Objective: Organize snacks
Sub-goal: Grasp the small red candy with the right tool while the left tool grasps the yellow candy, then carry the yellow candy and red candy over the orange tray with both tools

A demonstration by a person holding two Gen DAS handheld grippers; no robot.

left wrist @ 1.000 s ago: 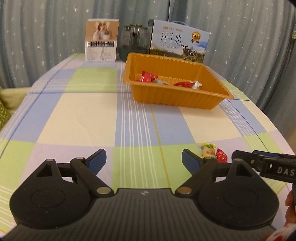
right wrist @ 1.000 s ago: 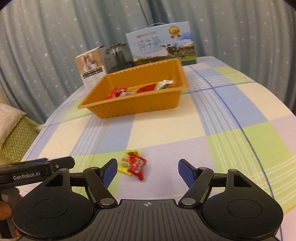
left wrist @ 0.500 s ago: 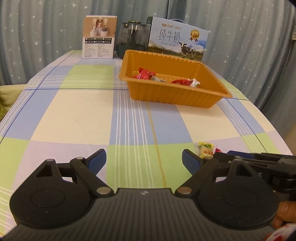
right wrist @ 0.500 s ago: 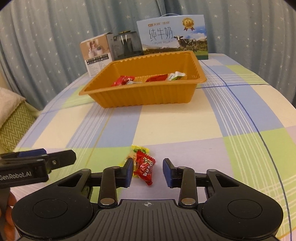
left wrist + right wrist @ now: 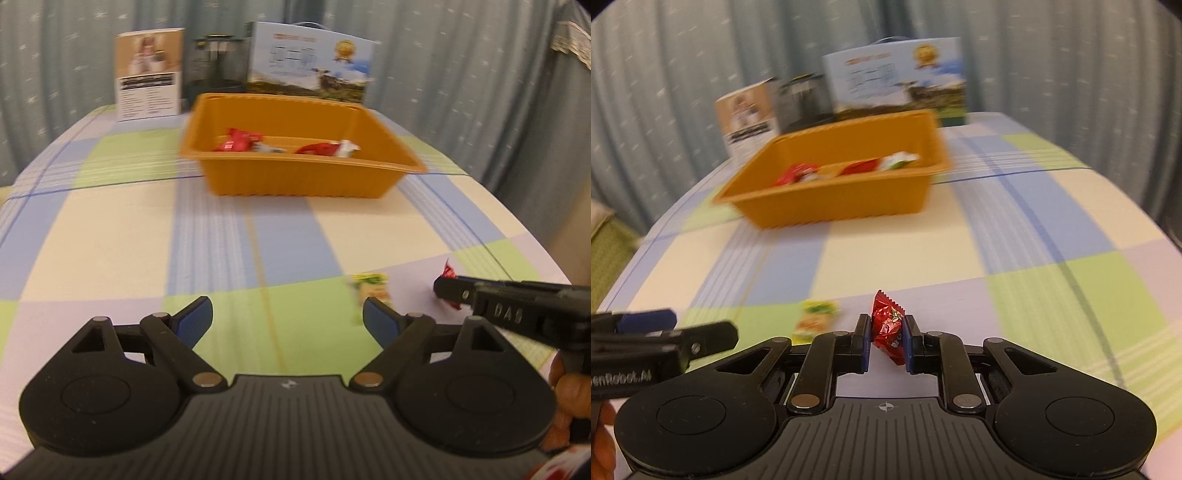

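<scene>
From the left wrist, the left gripper [image 5: 287, 319] hangs with jaws wide apart and nothing between them over the checked tablecloth [image 5: 110, 240], a yellow snack [image 5: 371, 291] just beyond its right finger. From the right wrist, the right gripper [image 5: 885, 341] is clamped on a red snack [image 5: 886, 328], well short of the orange tray [image 5: 831, 205] holding other wrapped snacks.

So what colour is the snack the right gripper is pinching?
Red, shiny foil; clearest in the right wrist view.

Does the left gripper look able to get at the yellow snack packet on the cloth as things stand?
Probably yes. The left gripper is open and empty, and the yellow packet lies flat just beyond its right finger, uncovered. The right gripper, shut on the red candy, sits off to the side.
</scene>
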